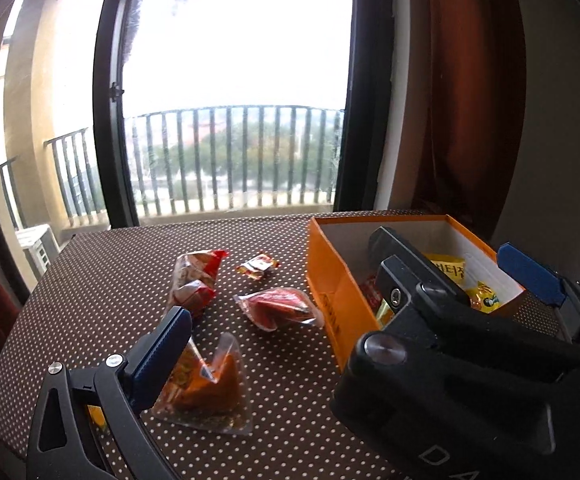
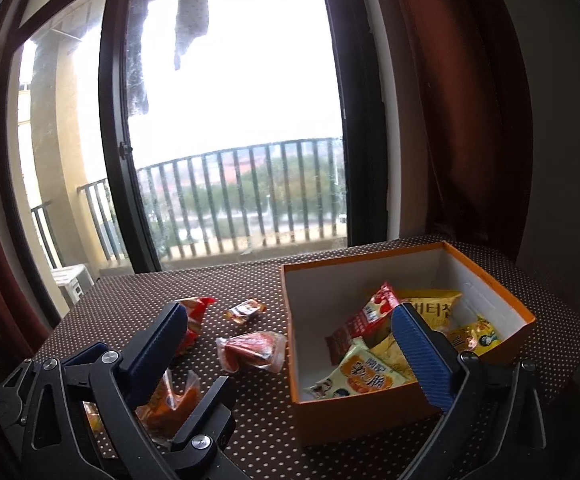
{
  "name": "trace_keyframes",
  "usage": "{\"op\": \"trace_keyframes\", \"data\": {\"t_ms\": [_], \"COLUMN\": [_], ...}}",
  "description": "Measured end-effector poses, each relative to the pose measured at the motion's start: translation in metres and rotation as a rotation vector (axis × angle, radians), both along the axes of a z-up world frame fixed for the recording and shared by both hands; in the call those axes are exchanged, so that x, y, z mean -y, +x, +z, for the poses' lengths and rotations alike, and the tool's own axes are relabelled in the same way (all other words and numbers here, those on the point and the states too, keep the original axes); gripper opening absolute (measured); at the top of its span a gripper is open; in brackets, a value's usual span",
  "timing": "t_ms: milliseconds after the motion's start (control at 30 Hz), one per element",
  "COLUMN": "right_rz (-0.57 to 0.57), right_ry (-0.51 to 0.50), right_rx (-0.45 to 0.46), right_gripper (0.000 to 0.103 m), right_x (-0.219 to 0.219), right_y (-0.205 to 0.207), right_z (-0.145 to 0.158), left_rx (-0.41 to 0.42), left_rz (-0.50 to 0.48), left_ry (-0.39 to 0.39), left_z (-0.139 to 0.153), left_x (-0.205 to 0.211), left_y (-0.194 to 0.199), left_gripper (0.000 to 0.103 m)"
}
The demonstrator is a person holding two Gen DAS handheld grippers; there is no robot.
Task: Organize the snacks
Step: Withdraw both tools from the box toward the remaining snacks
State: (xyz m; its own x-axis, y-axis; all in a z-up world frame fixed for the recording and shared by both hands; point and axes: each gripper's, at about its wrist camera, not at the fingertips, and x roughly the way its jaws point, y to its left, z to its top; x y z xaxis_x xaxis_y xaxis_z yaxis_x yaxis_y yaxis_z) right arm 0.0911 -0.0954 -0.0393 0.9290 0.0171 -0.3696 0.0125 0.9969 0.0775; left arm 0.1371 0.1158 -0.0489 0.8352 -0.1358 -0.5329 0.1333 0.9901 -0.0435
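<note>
Left gripper [image 1: 354, 292]: jaws spread wide, nothing between the pads; its blue pads [image 1: 162, 356] flank the view, one low at left, one at the far right over the box's right edge.
Right gripper [image 2: 302, 356]: jaws spread wide, pinching nothing; its left pad [image 2: 154, 352] sits over the loose snacks, its right pad [image 2: 422, 356] over the box's near inside.
Other tool in the left view: the right gripper's black body [image 1: 450, 360] crosses in front of the box, hiding part of what lies inside.
Box [image 2: 370, 420]: orange outside, white inside, open at the top; ahead and to the right of both tools, on the table [image 2: 274, 452].
In the box: a red pack [image 2: 366, 320], a yellow bag [image 2: 434, 306], a small yellow pack [image 2: 478, 336] at the right wall, and a pale orange pack [image 2: 358, 376] nearest the tool.
Loose snacks, left of the box: a clear triangle pouch [image 1: 206, 392] just beside the left gripper's left pad; a red clear pack [image 1: 278, 306] close to the box's wall; a long red pack [image 1: 196, 280] further ahead; a small candy [image 1: 258, 266] beyond them.
Table: brown cloth with white dots, all four loose snacks lying apart on it.
Beyond: window [image 2: 230, 120] with a balcony rail [image 2: 250, 196], curtain [image 2: 450, 100] at right.
</note>
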Motion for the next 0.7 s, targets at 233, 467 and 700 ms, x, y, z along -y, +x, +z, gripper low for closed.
{"op": "trace_keyframes", "data": {"t_ms": [233, 467, 700], "right_rz": [0.054, 0.069, 0.111], "right_ry": [0.006, -0.020, -0.043], "right_rx": [0.000, 0.035, -0.019], "right_gripper": [0.103, 0.103, 0.103], "right_x": [-0.020, -0.050, -0.077], "right_y": [-0.004, -0.004, 0.005], "right_z": [-0.016, -0.036, -0.059], "left_rx": [0.007, 0.000, -0.042], "left_rz": [0.062, 0.174, 0.260], "left_ry": [-0.009, -0.012, -0.008], "left_z": [-0.015, -0.035, -0.059], "left_x": [-0.022, -0.052, -0.082], "left_y": [-0.010, -0.019, -0.021], "left_gripper": [0.102, 0.102, 0.102]}}
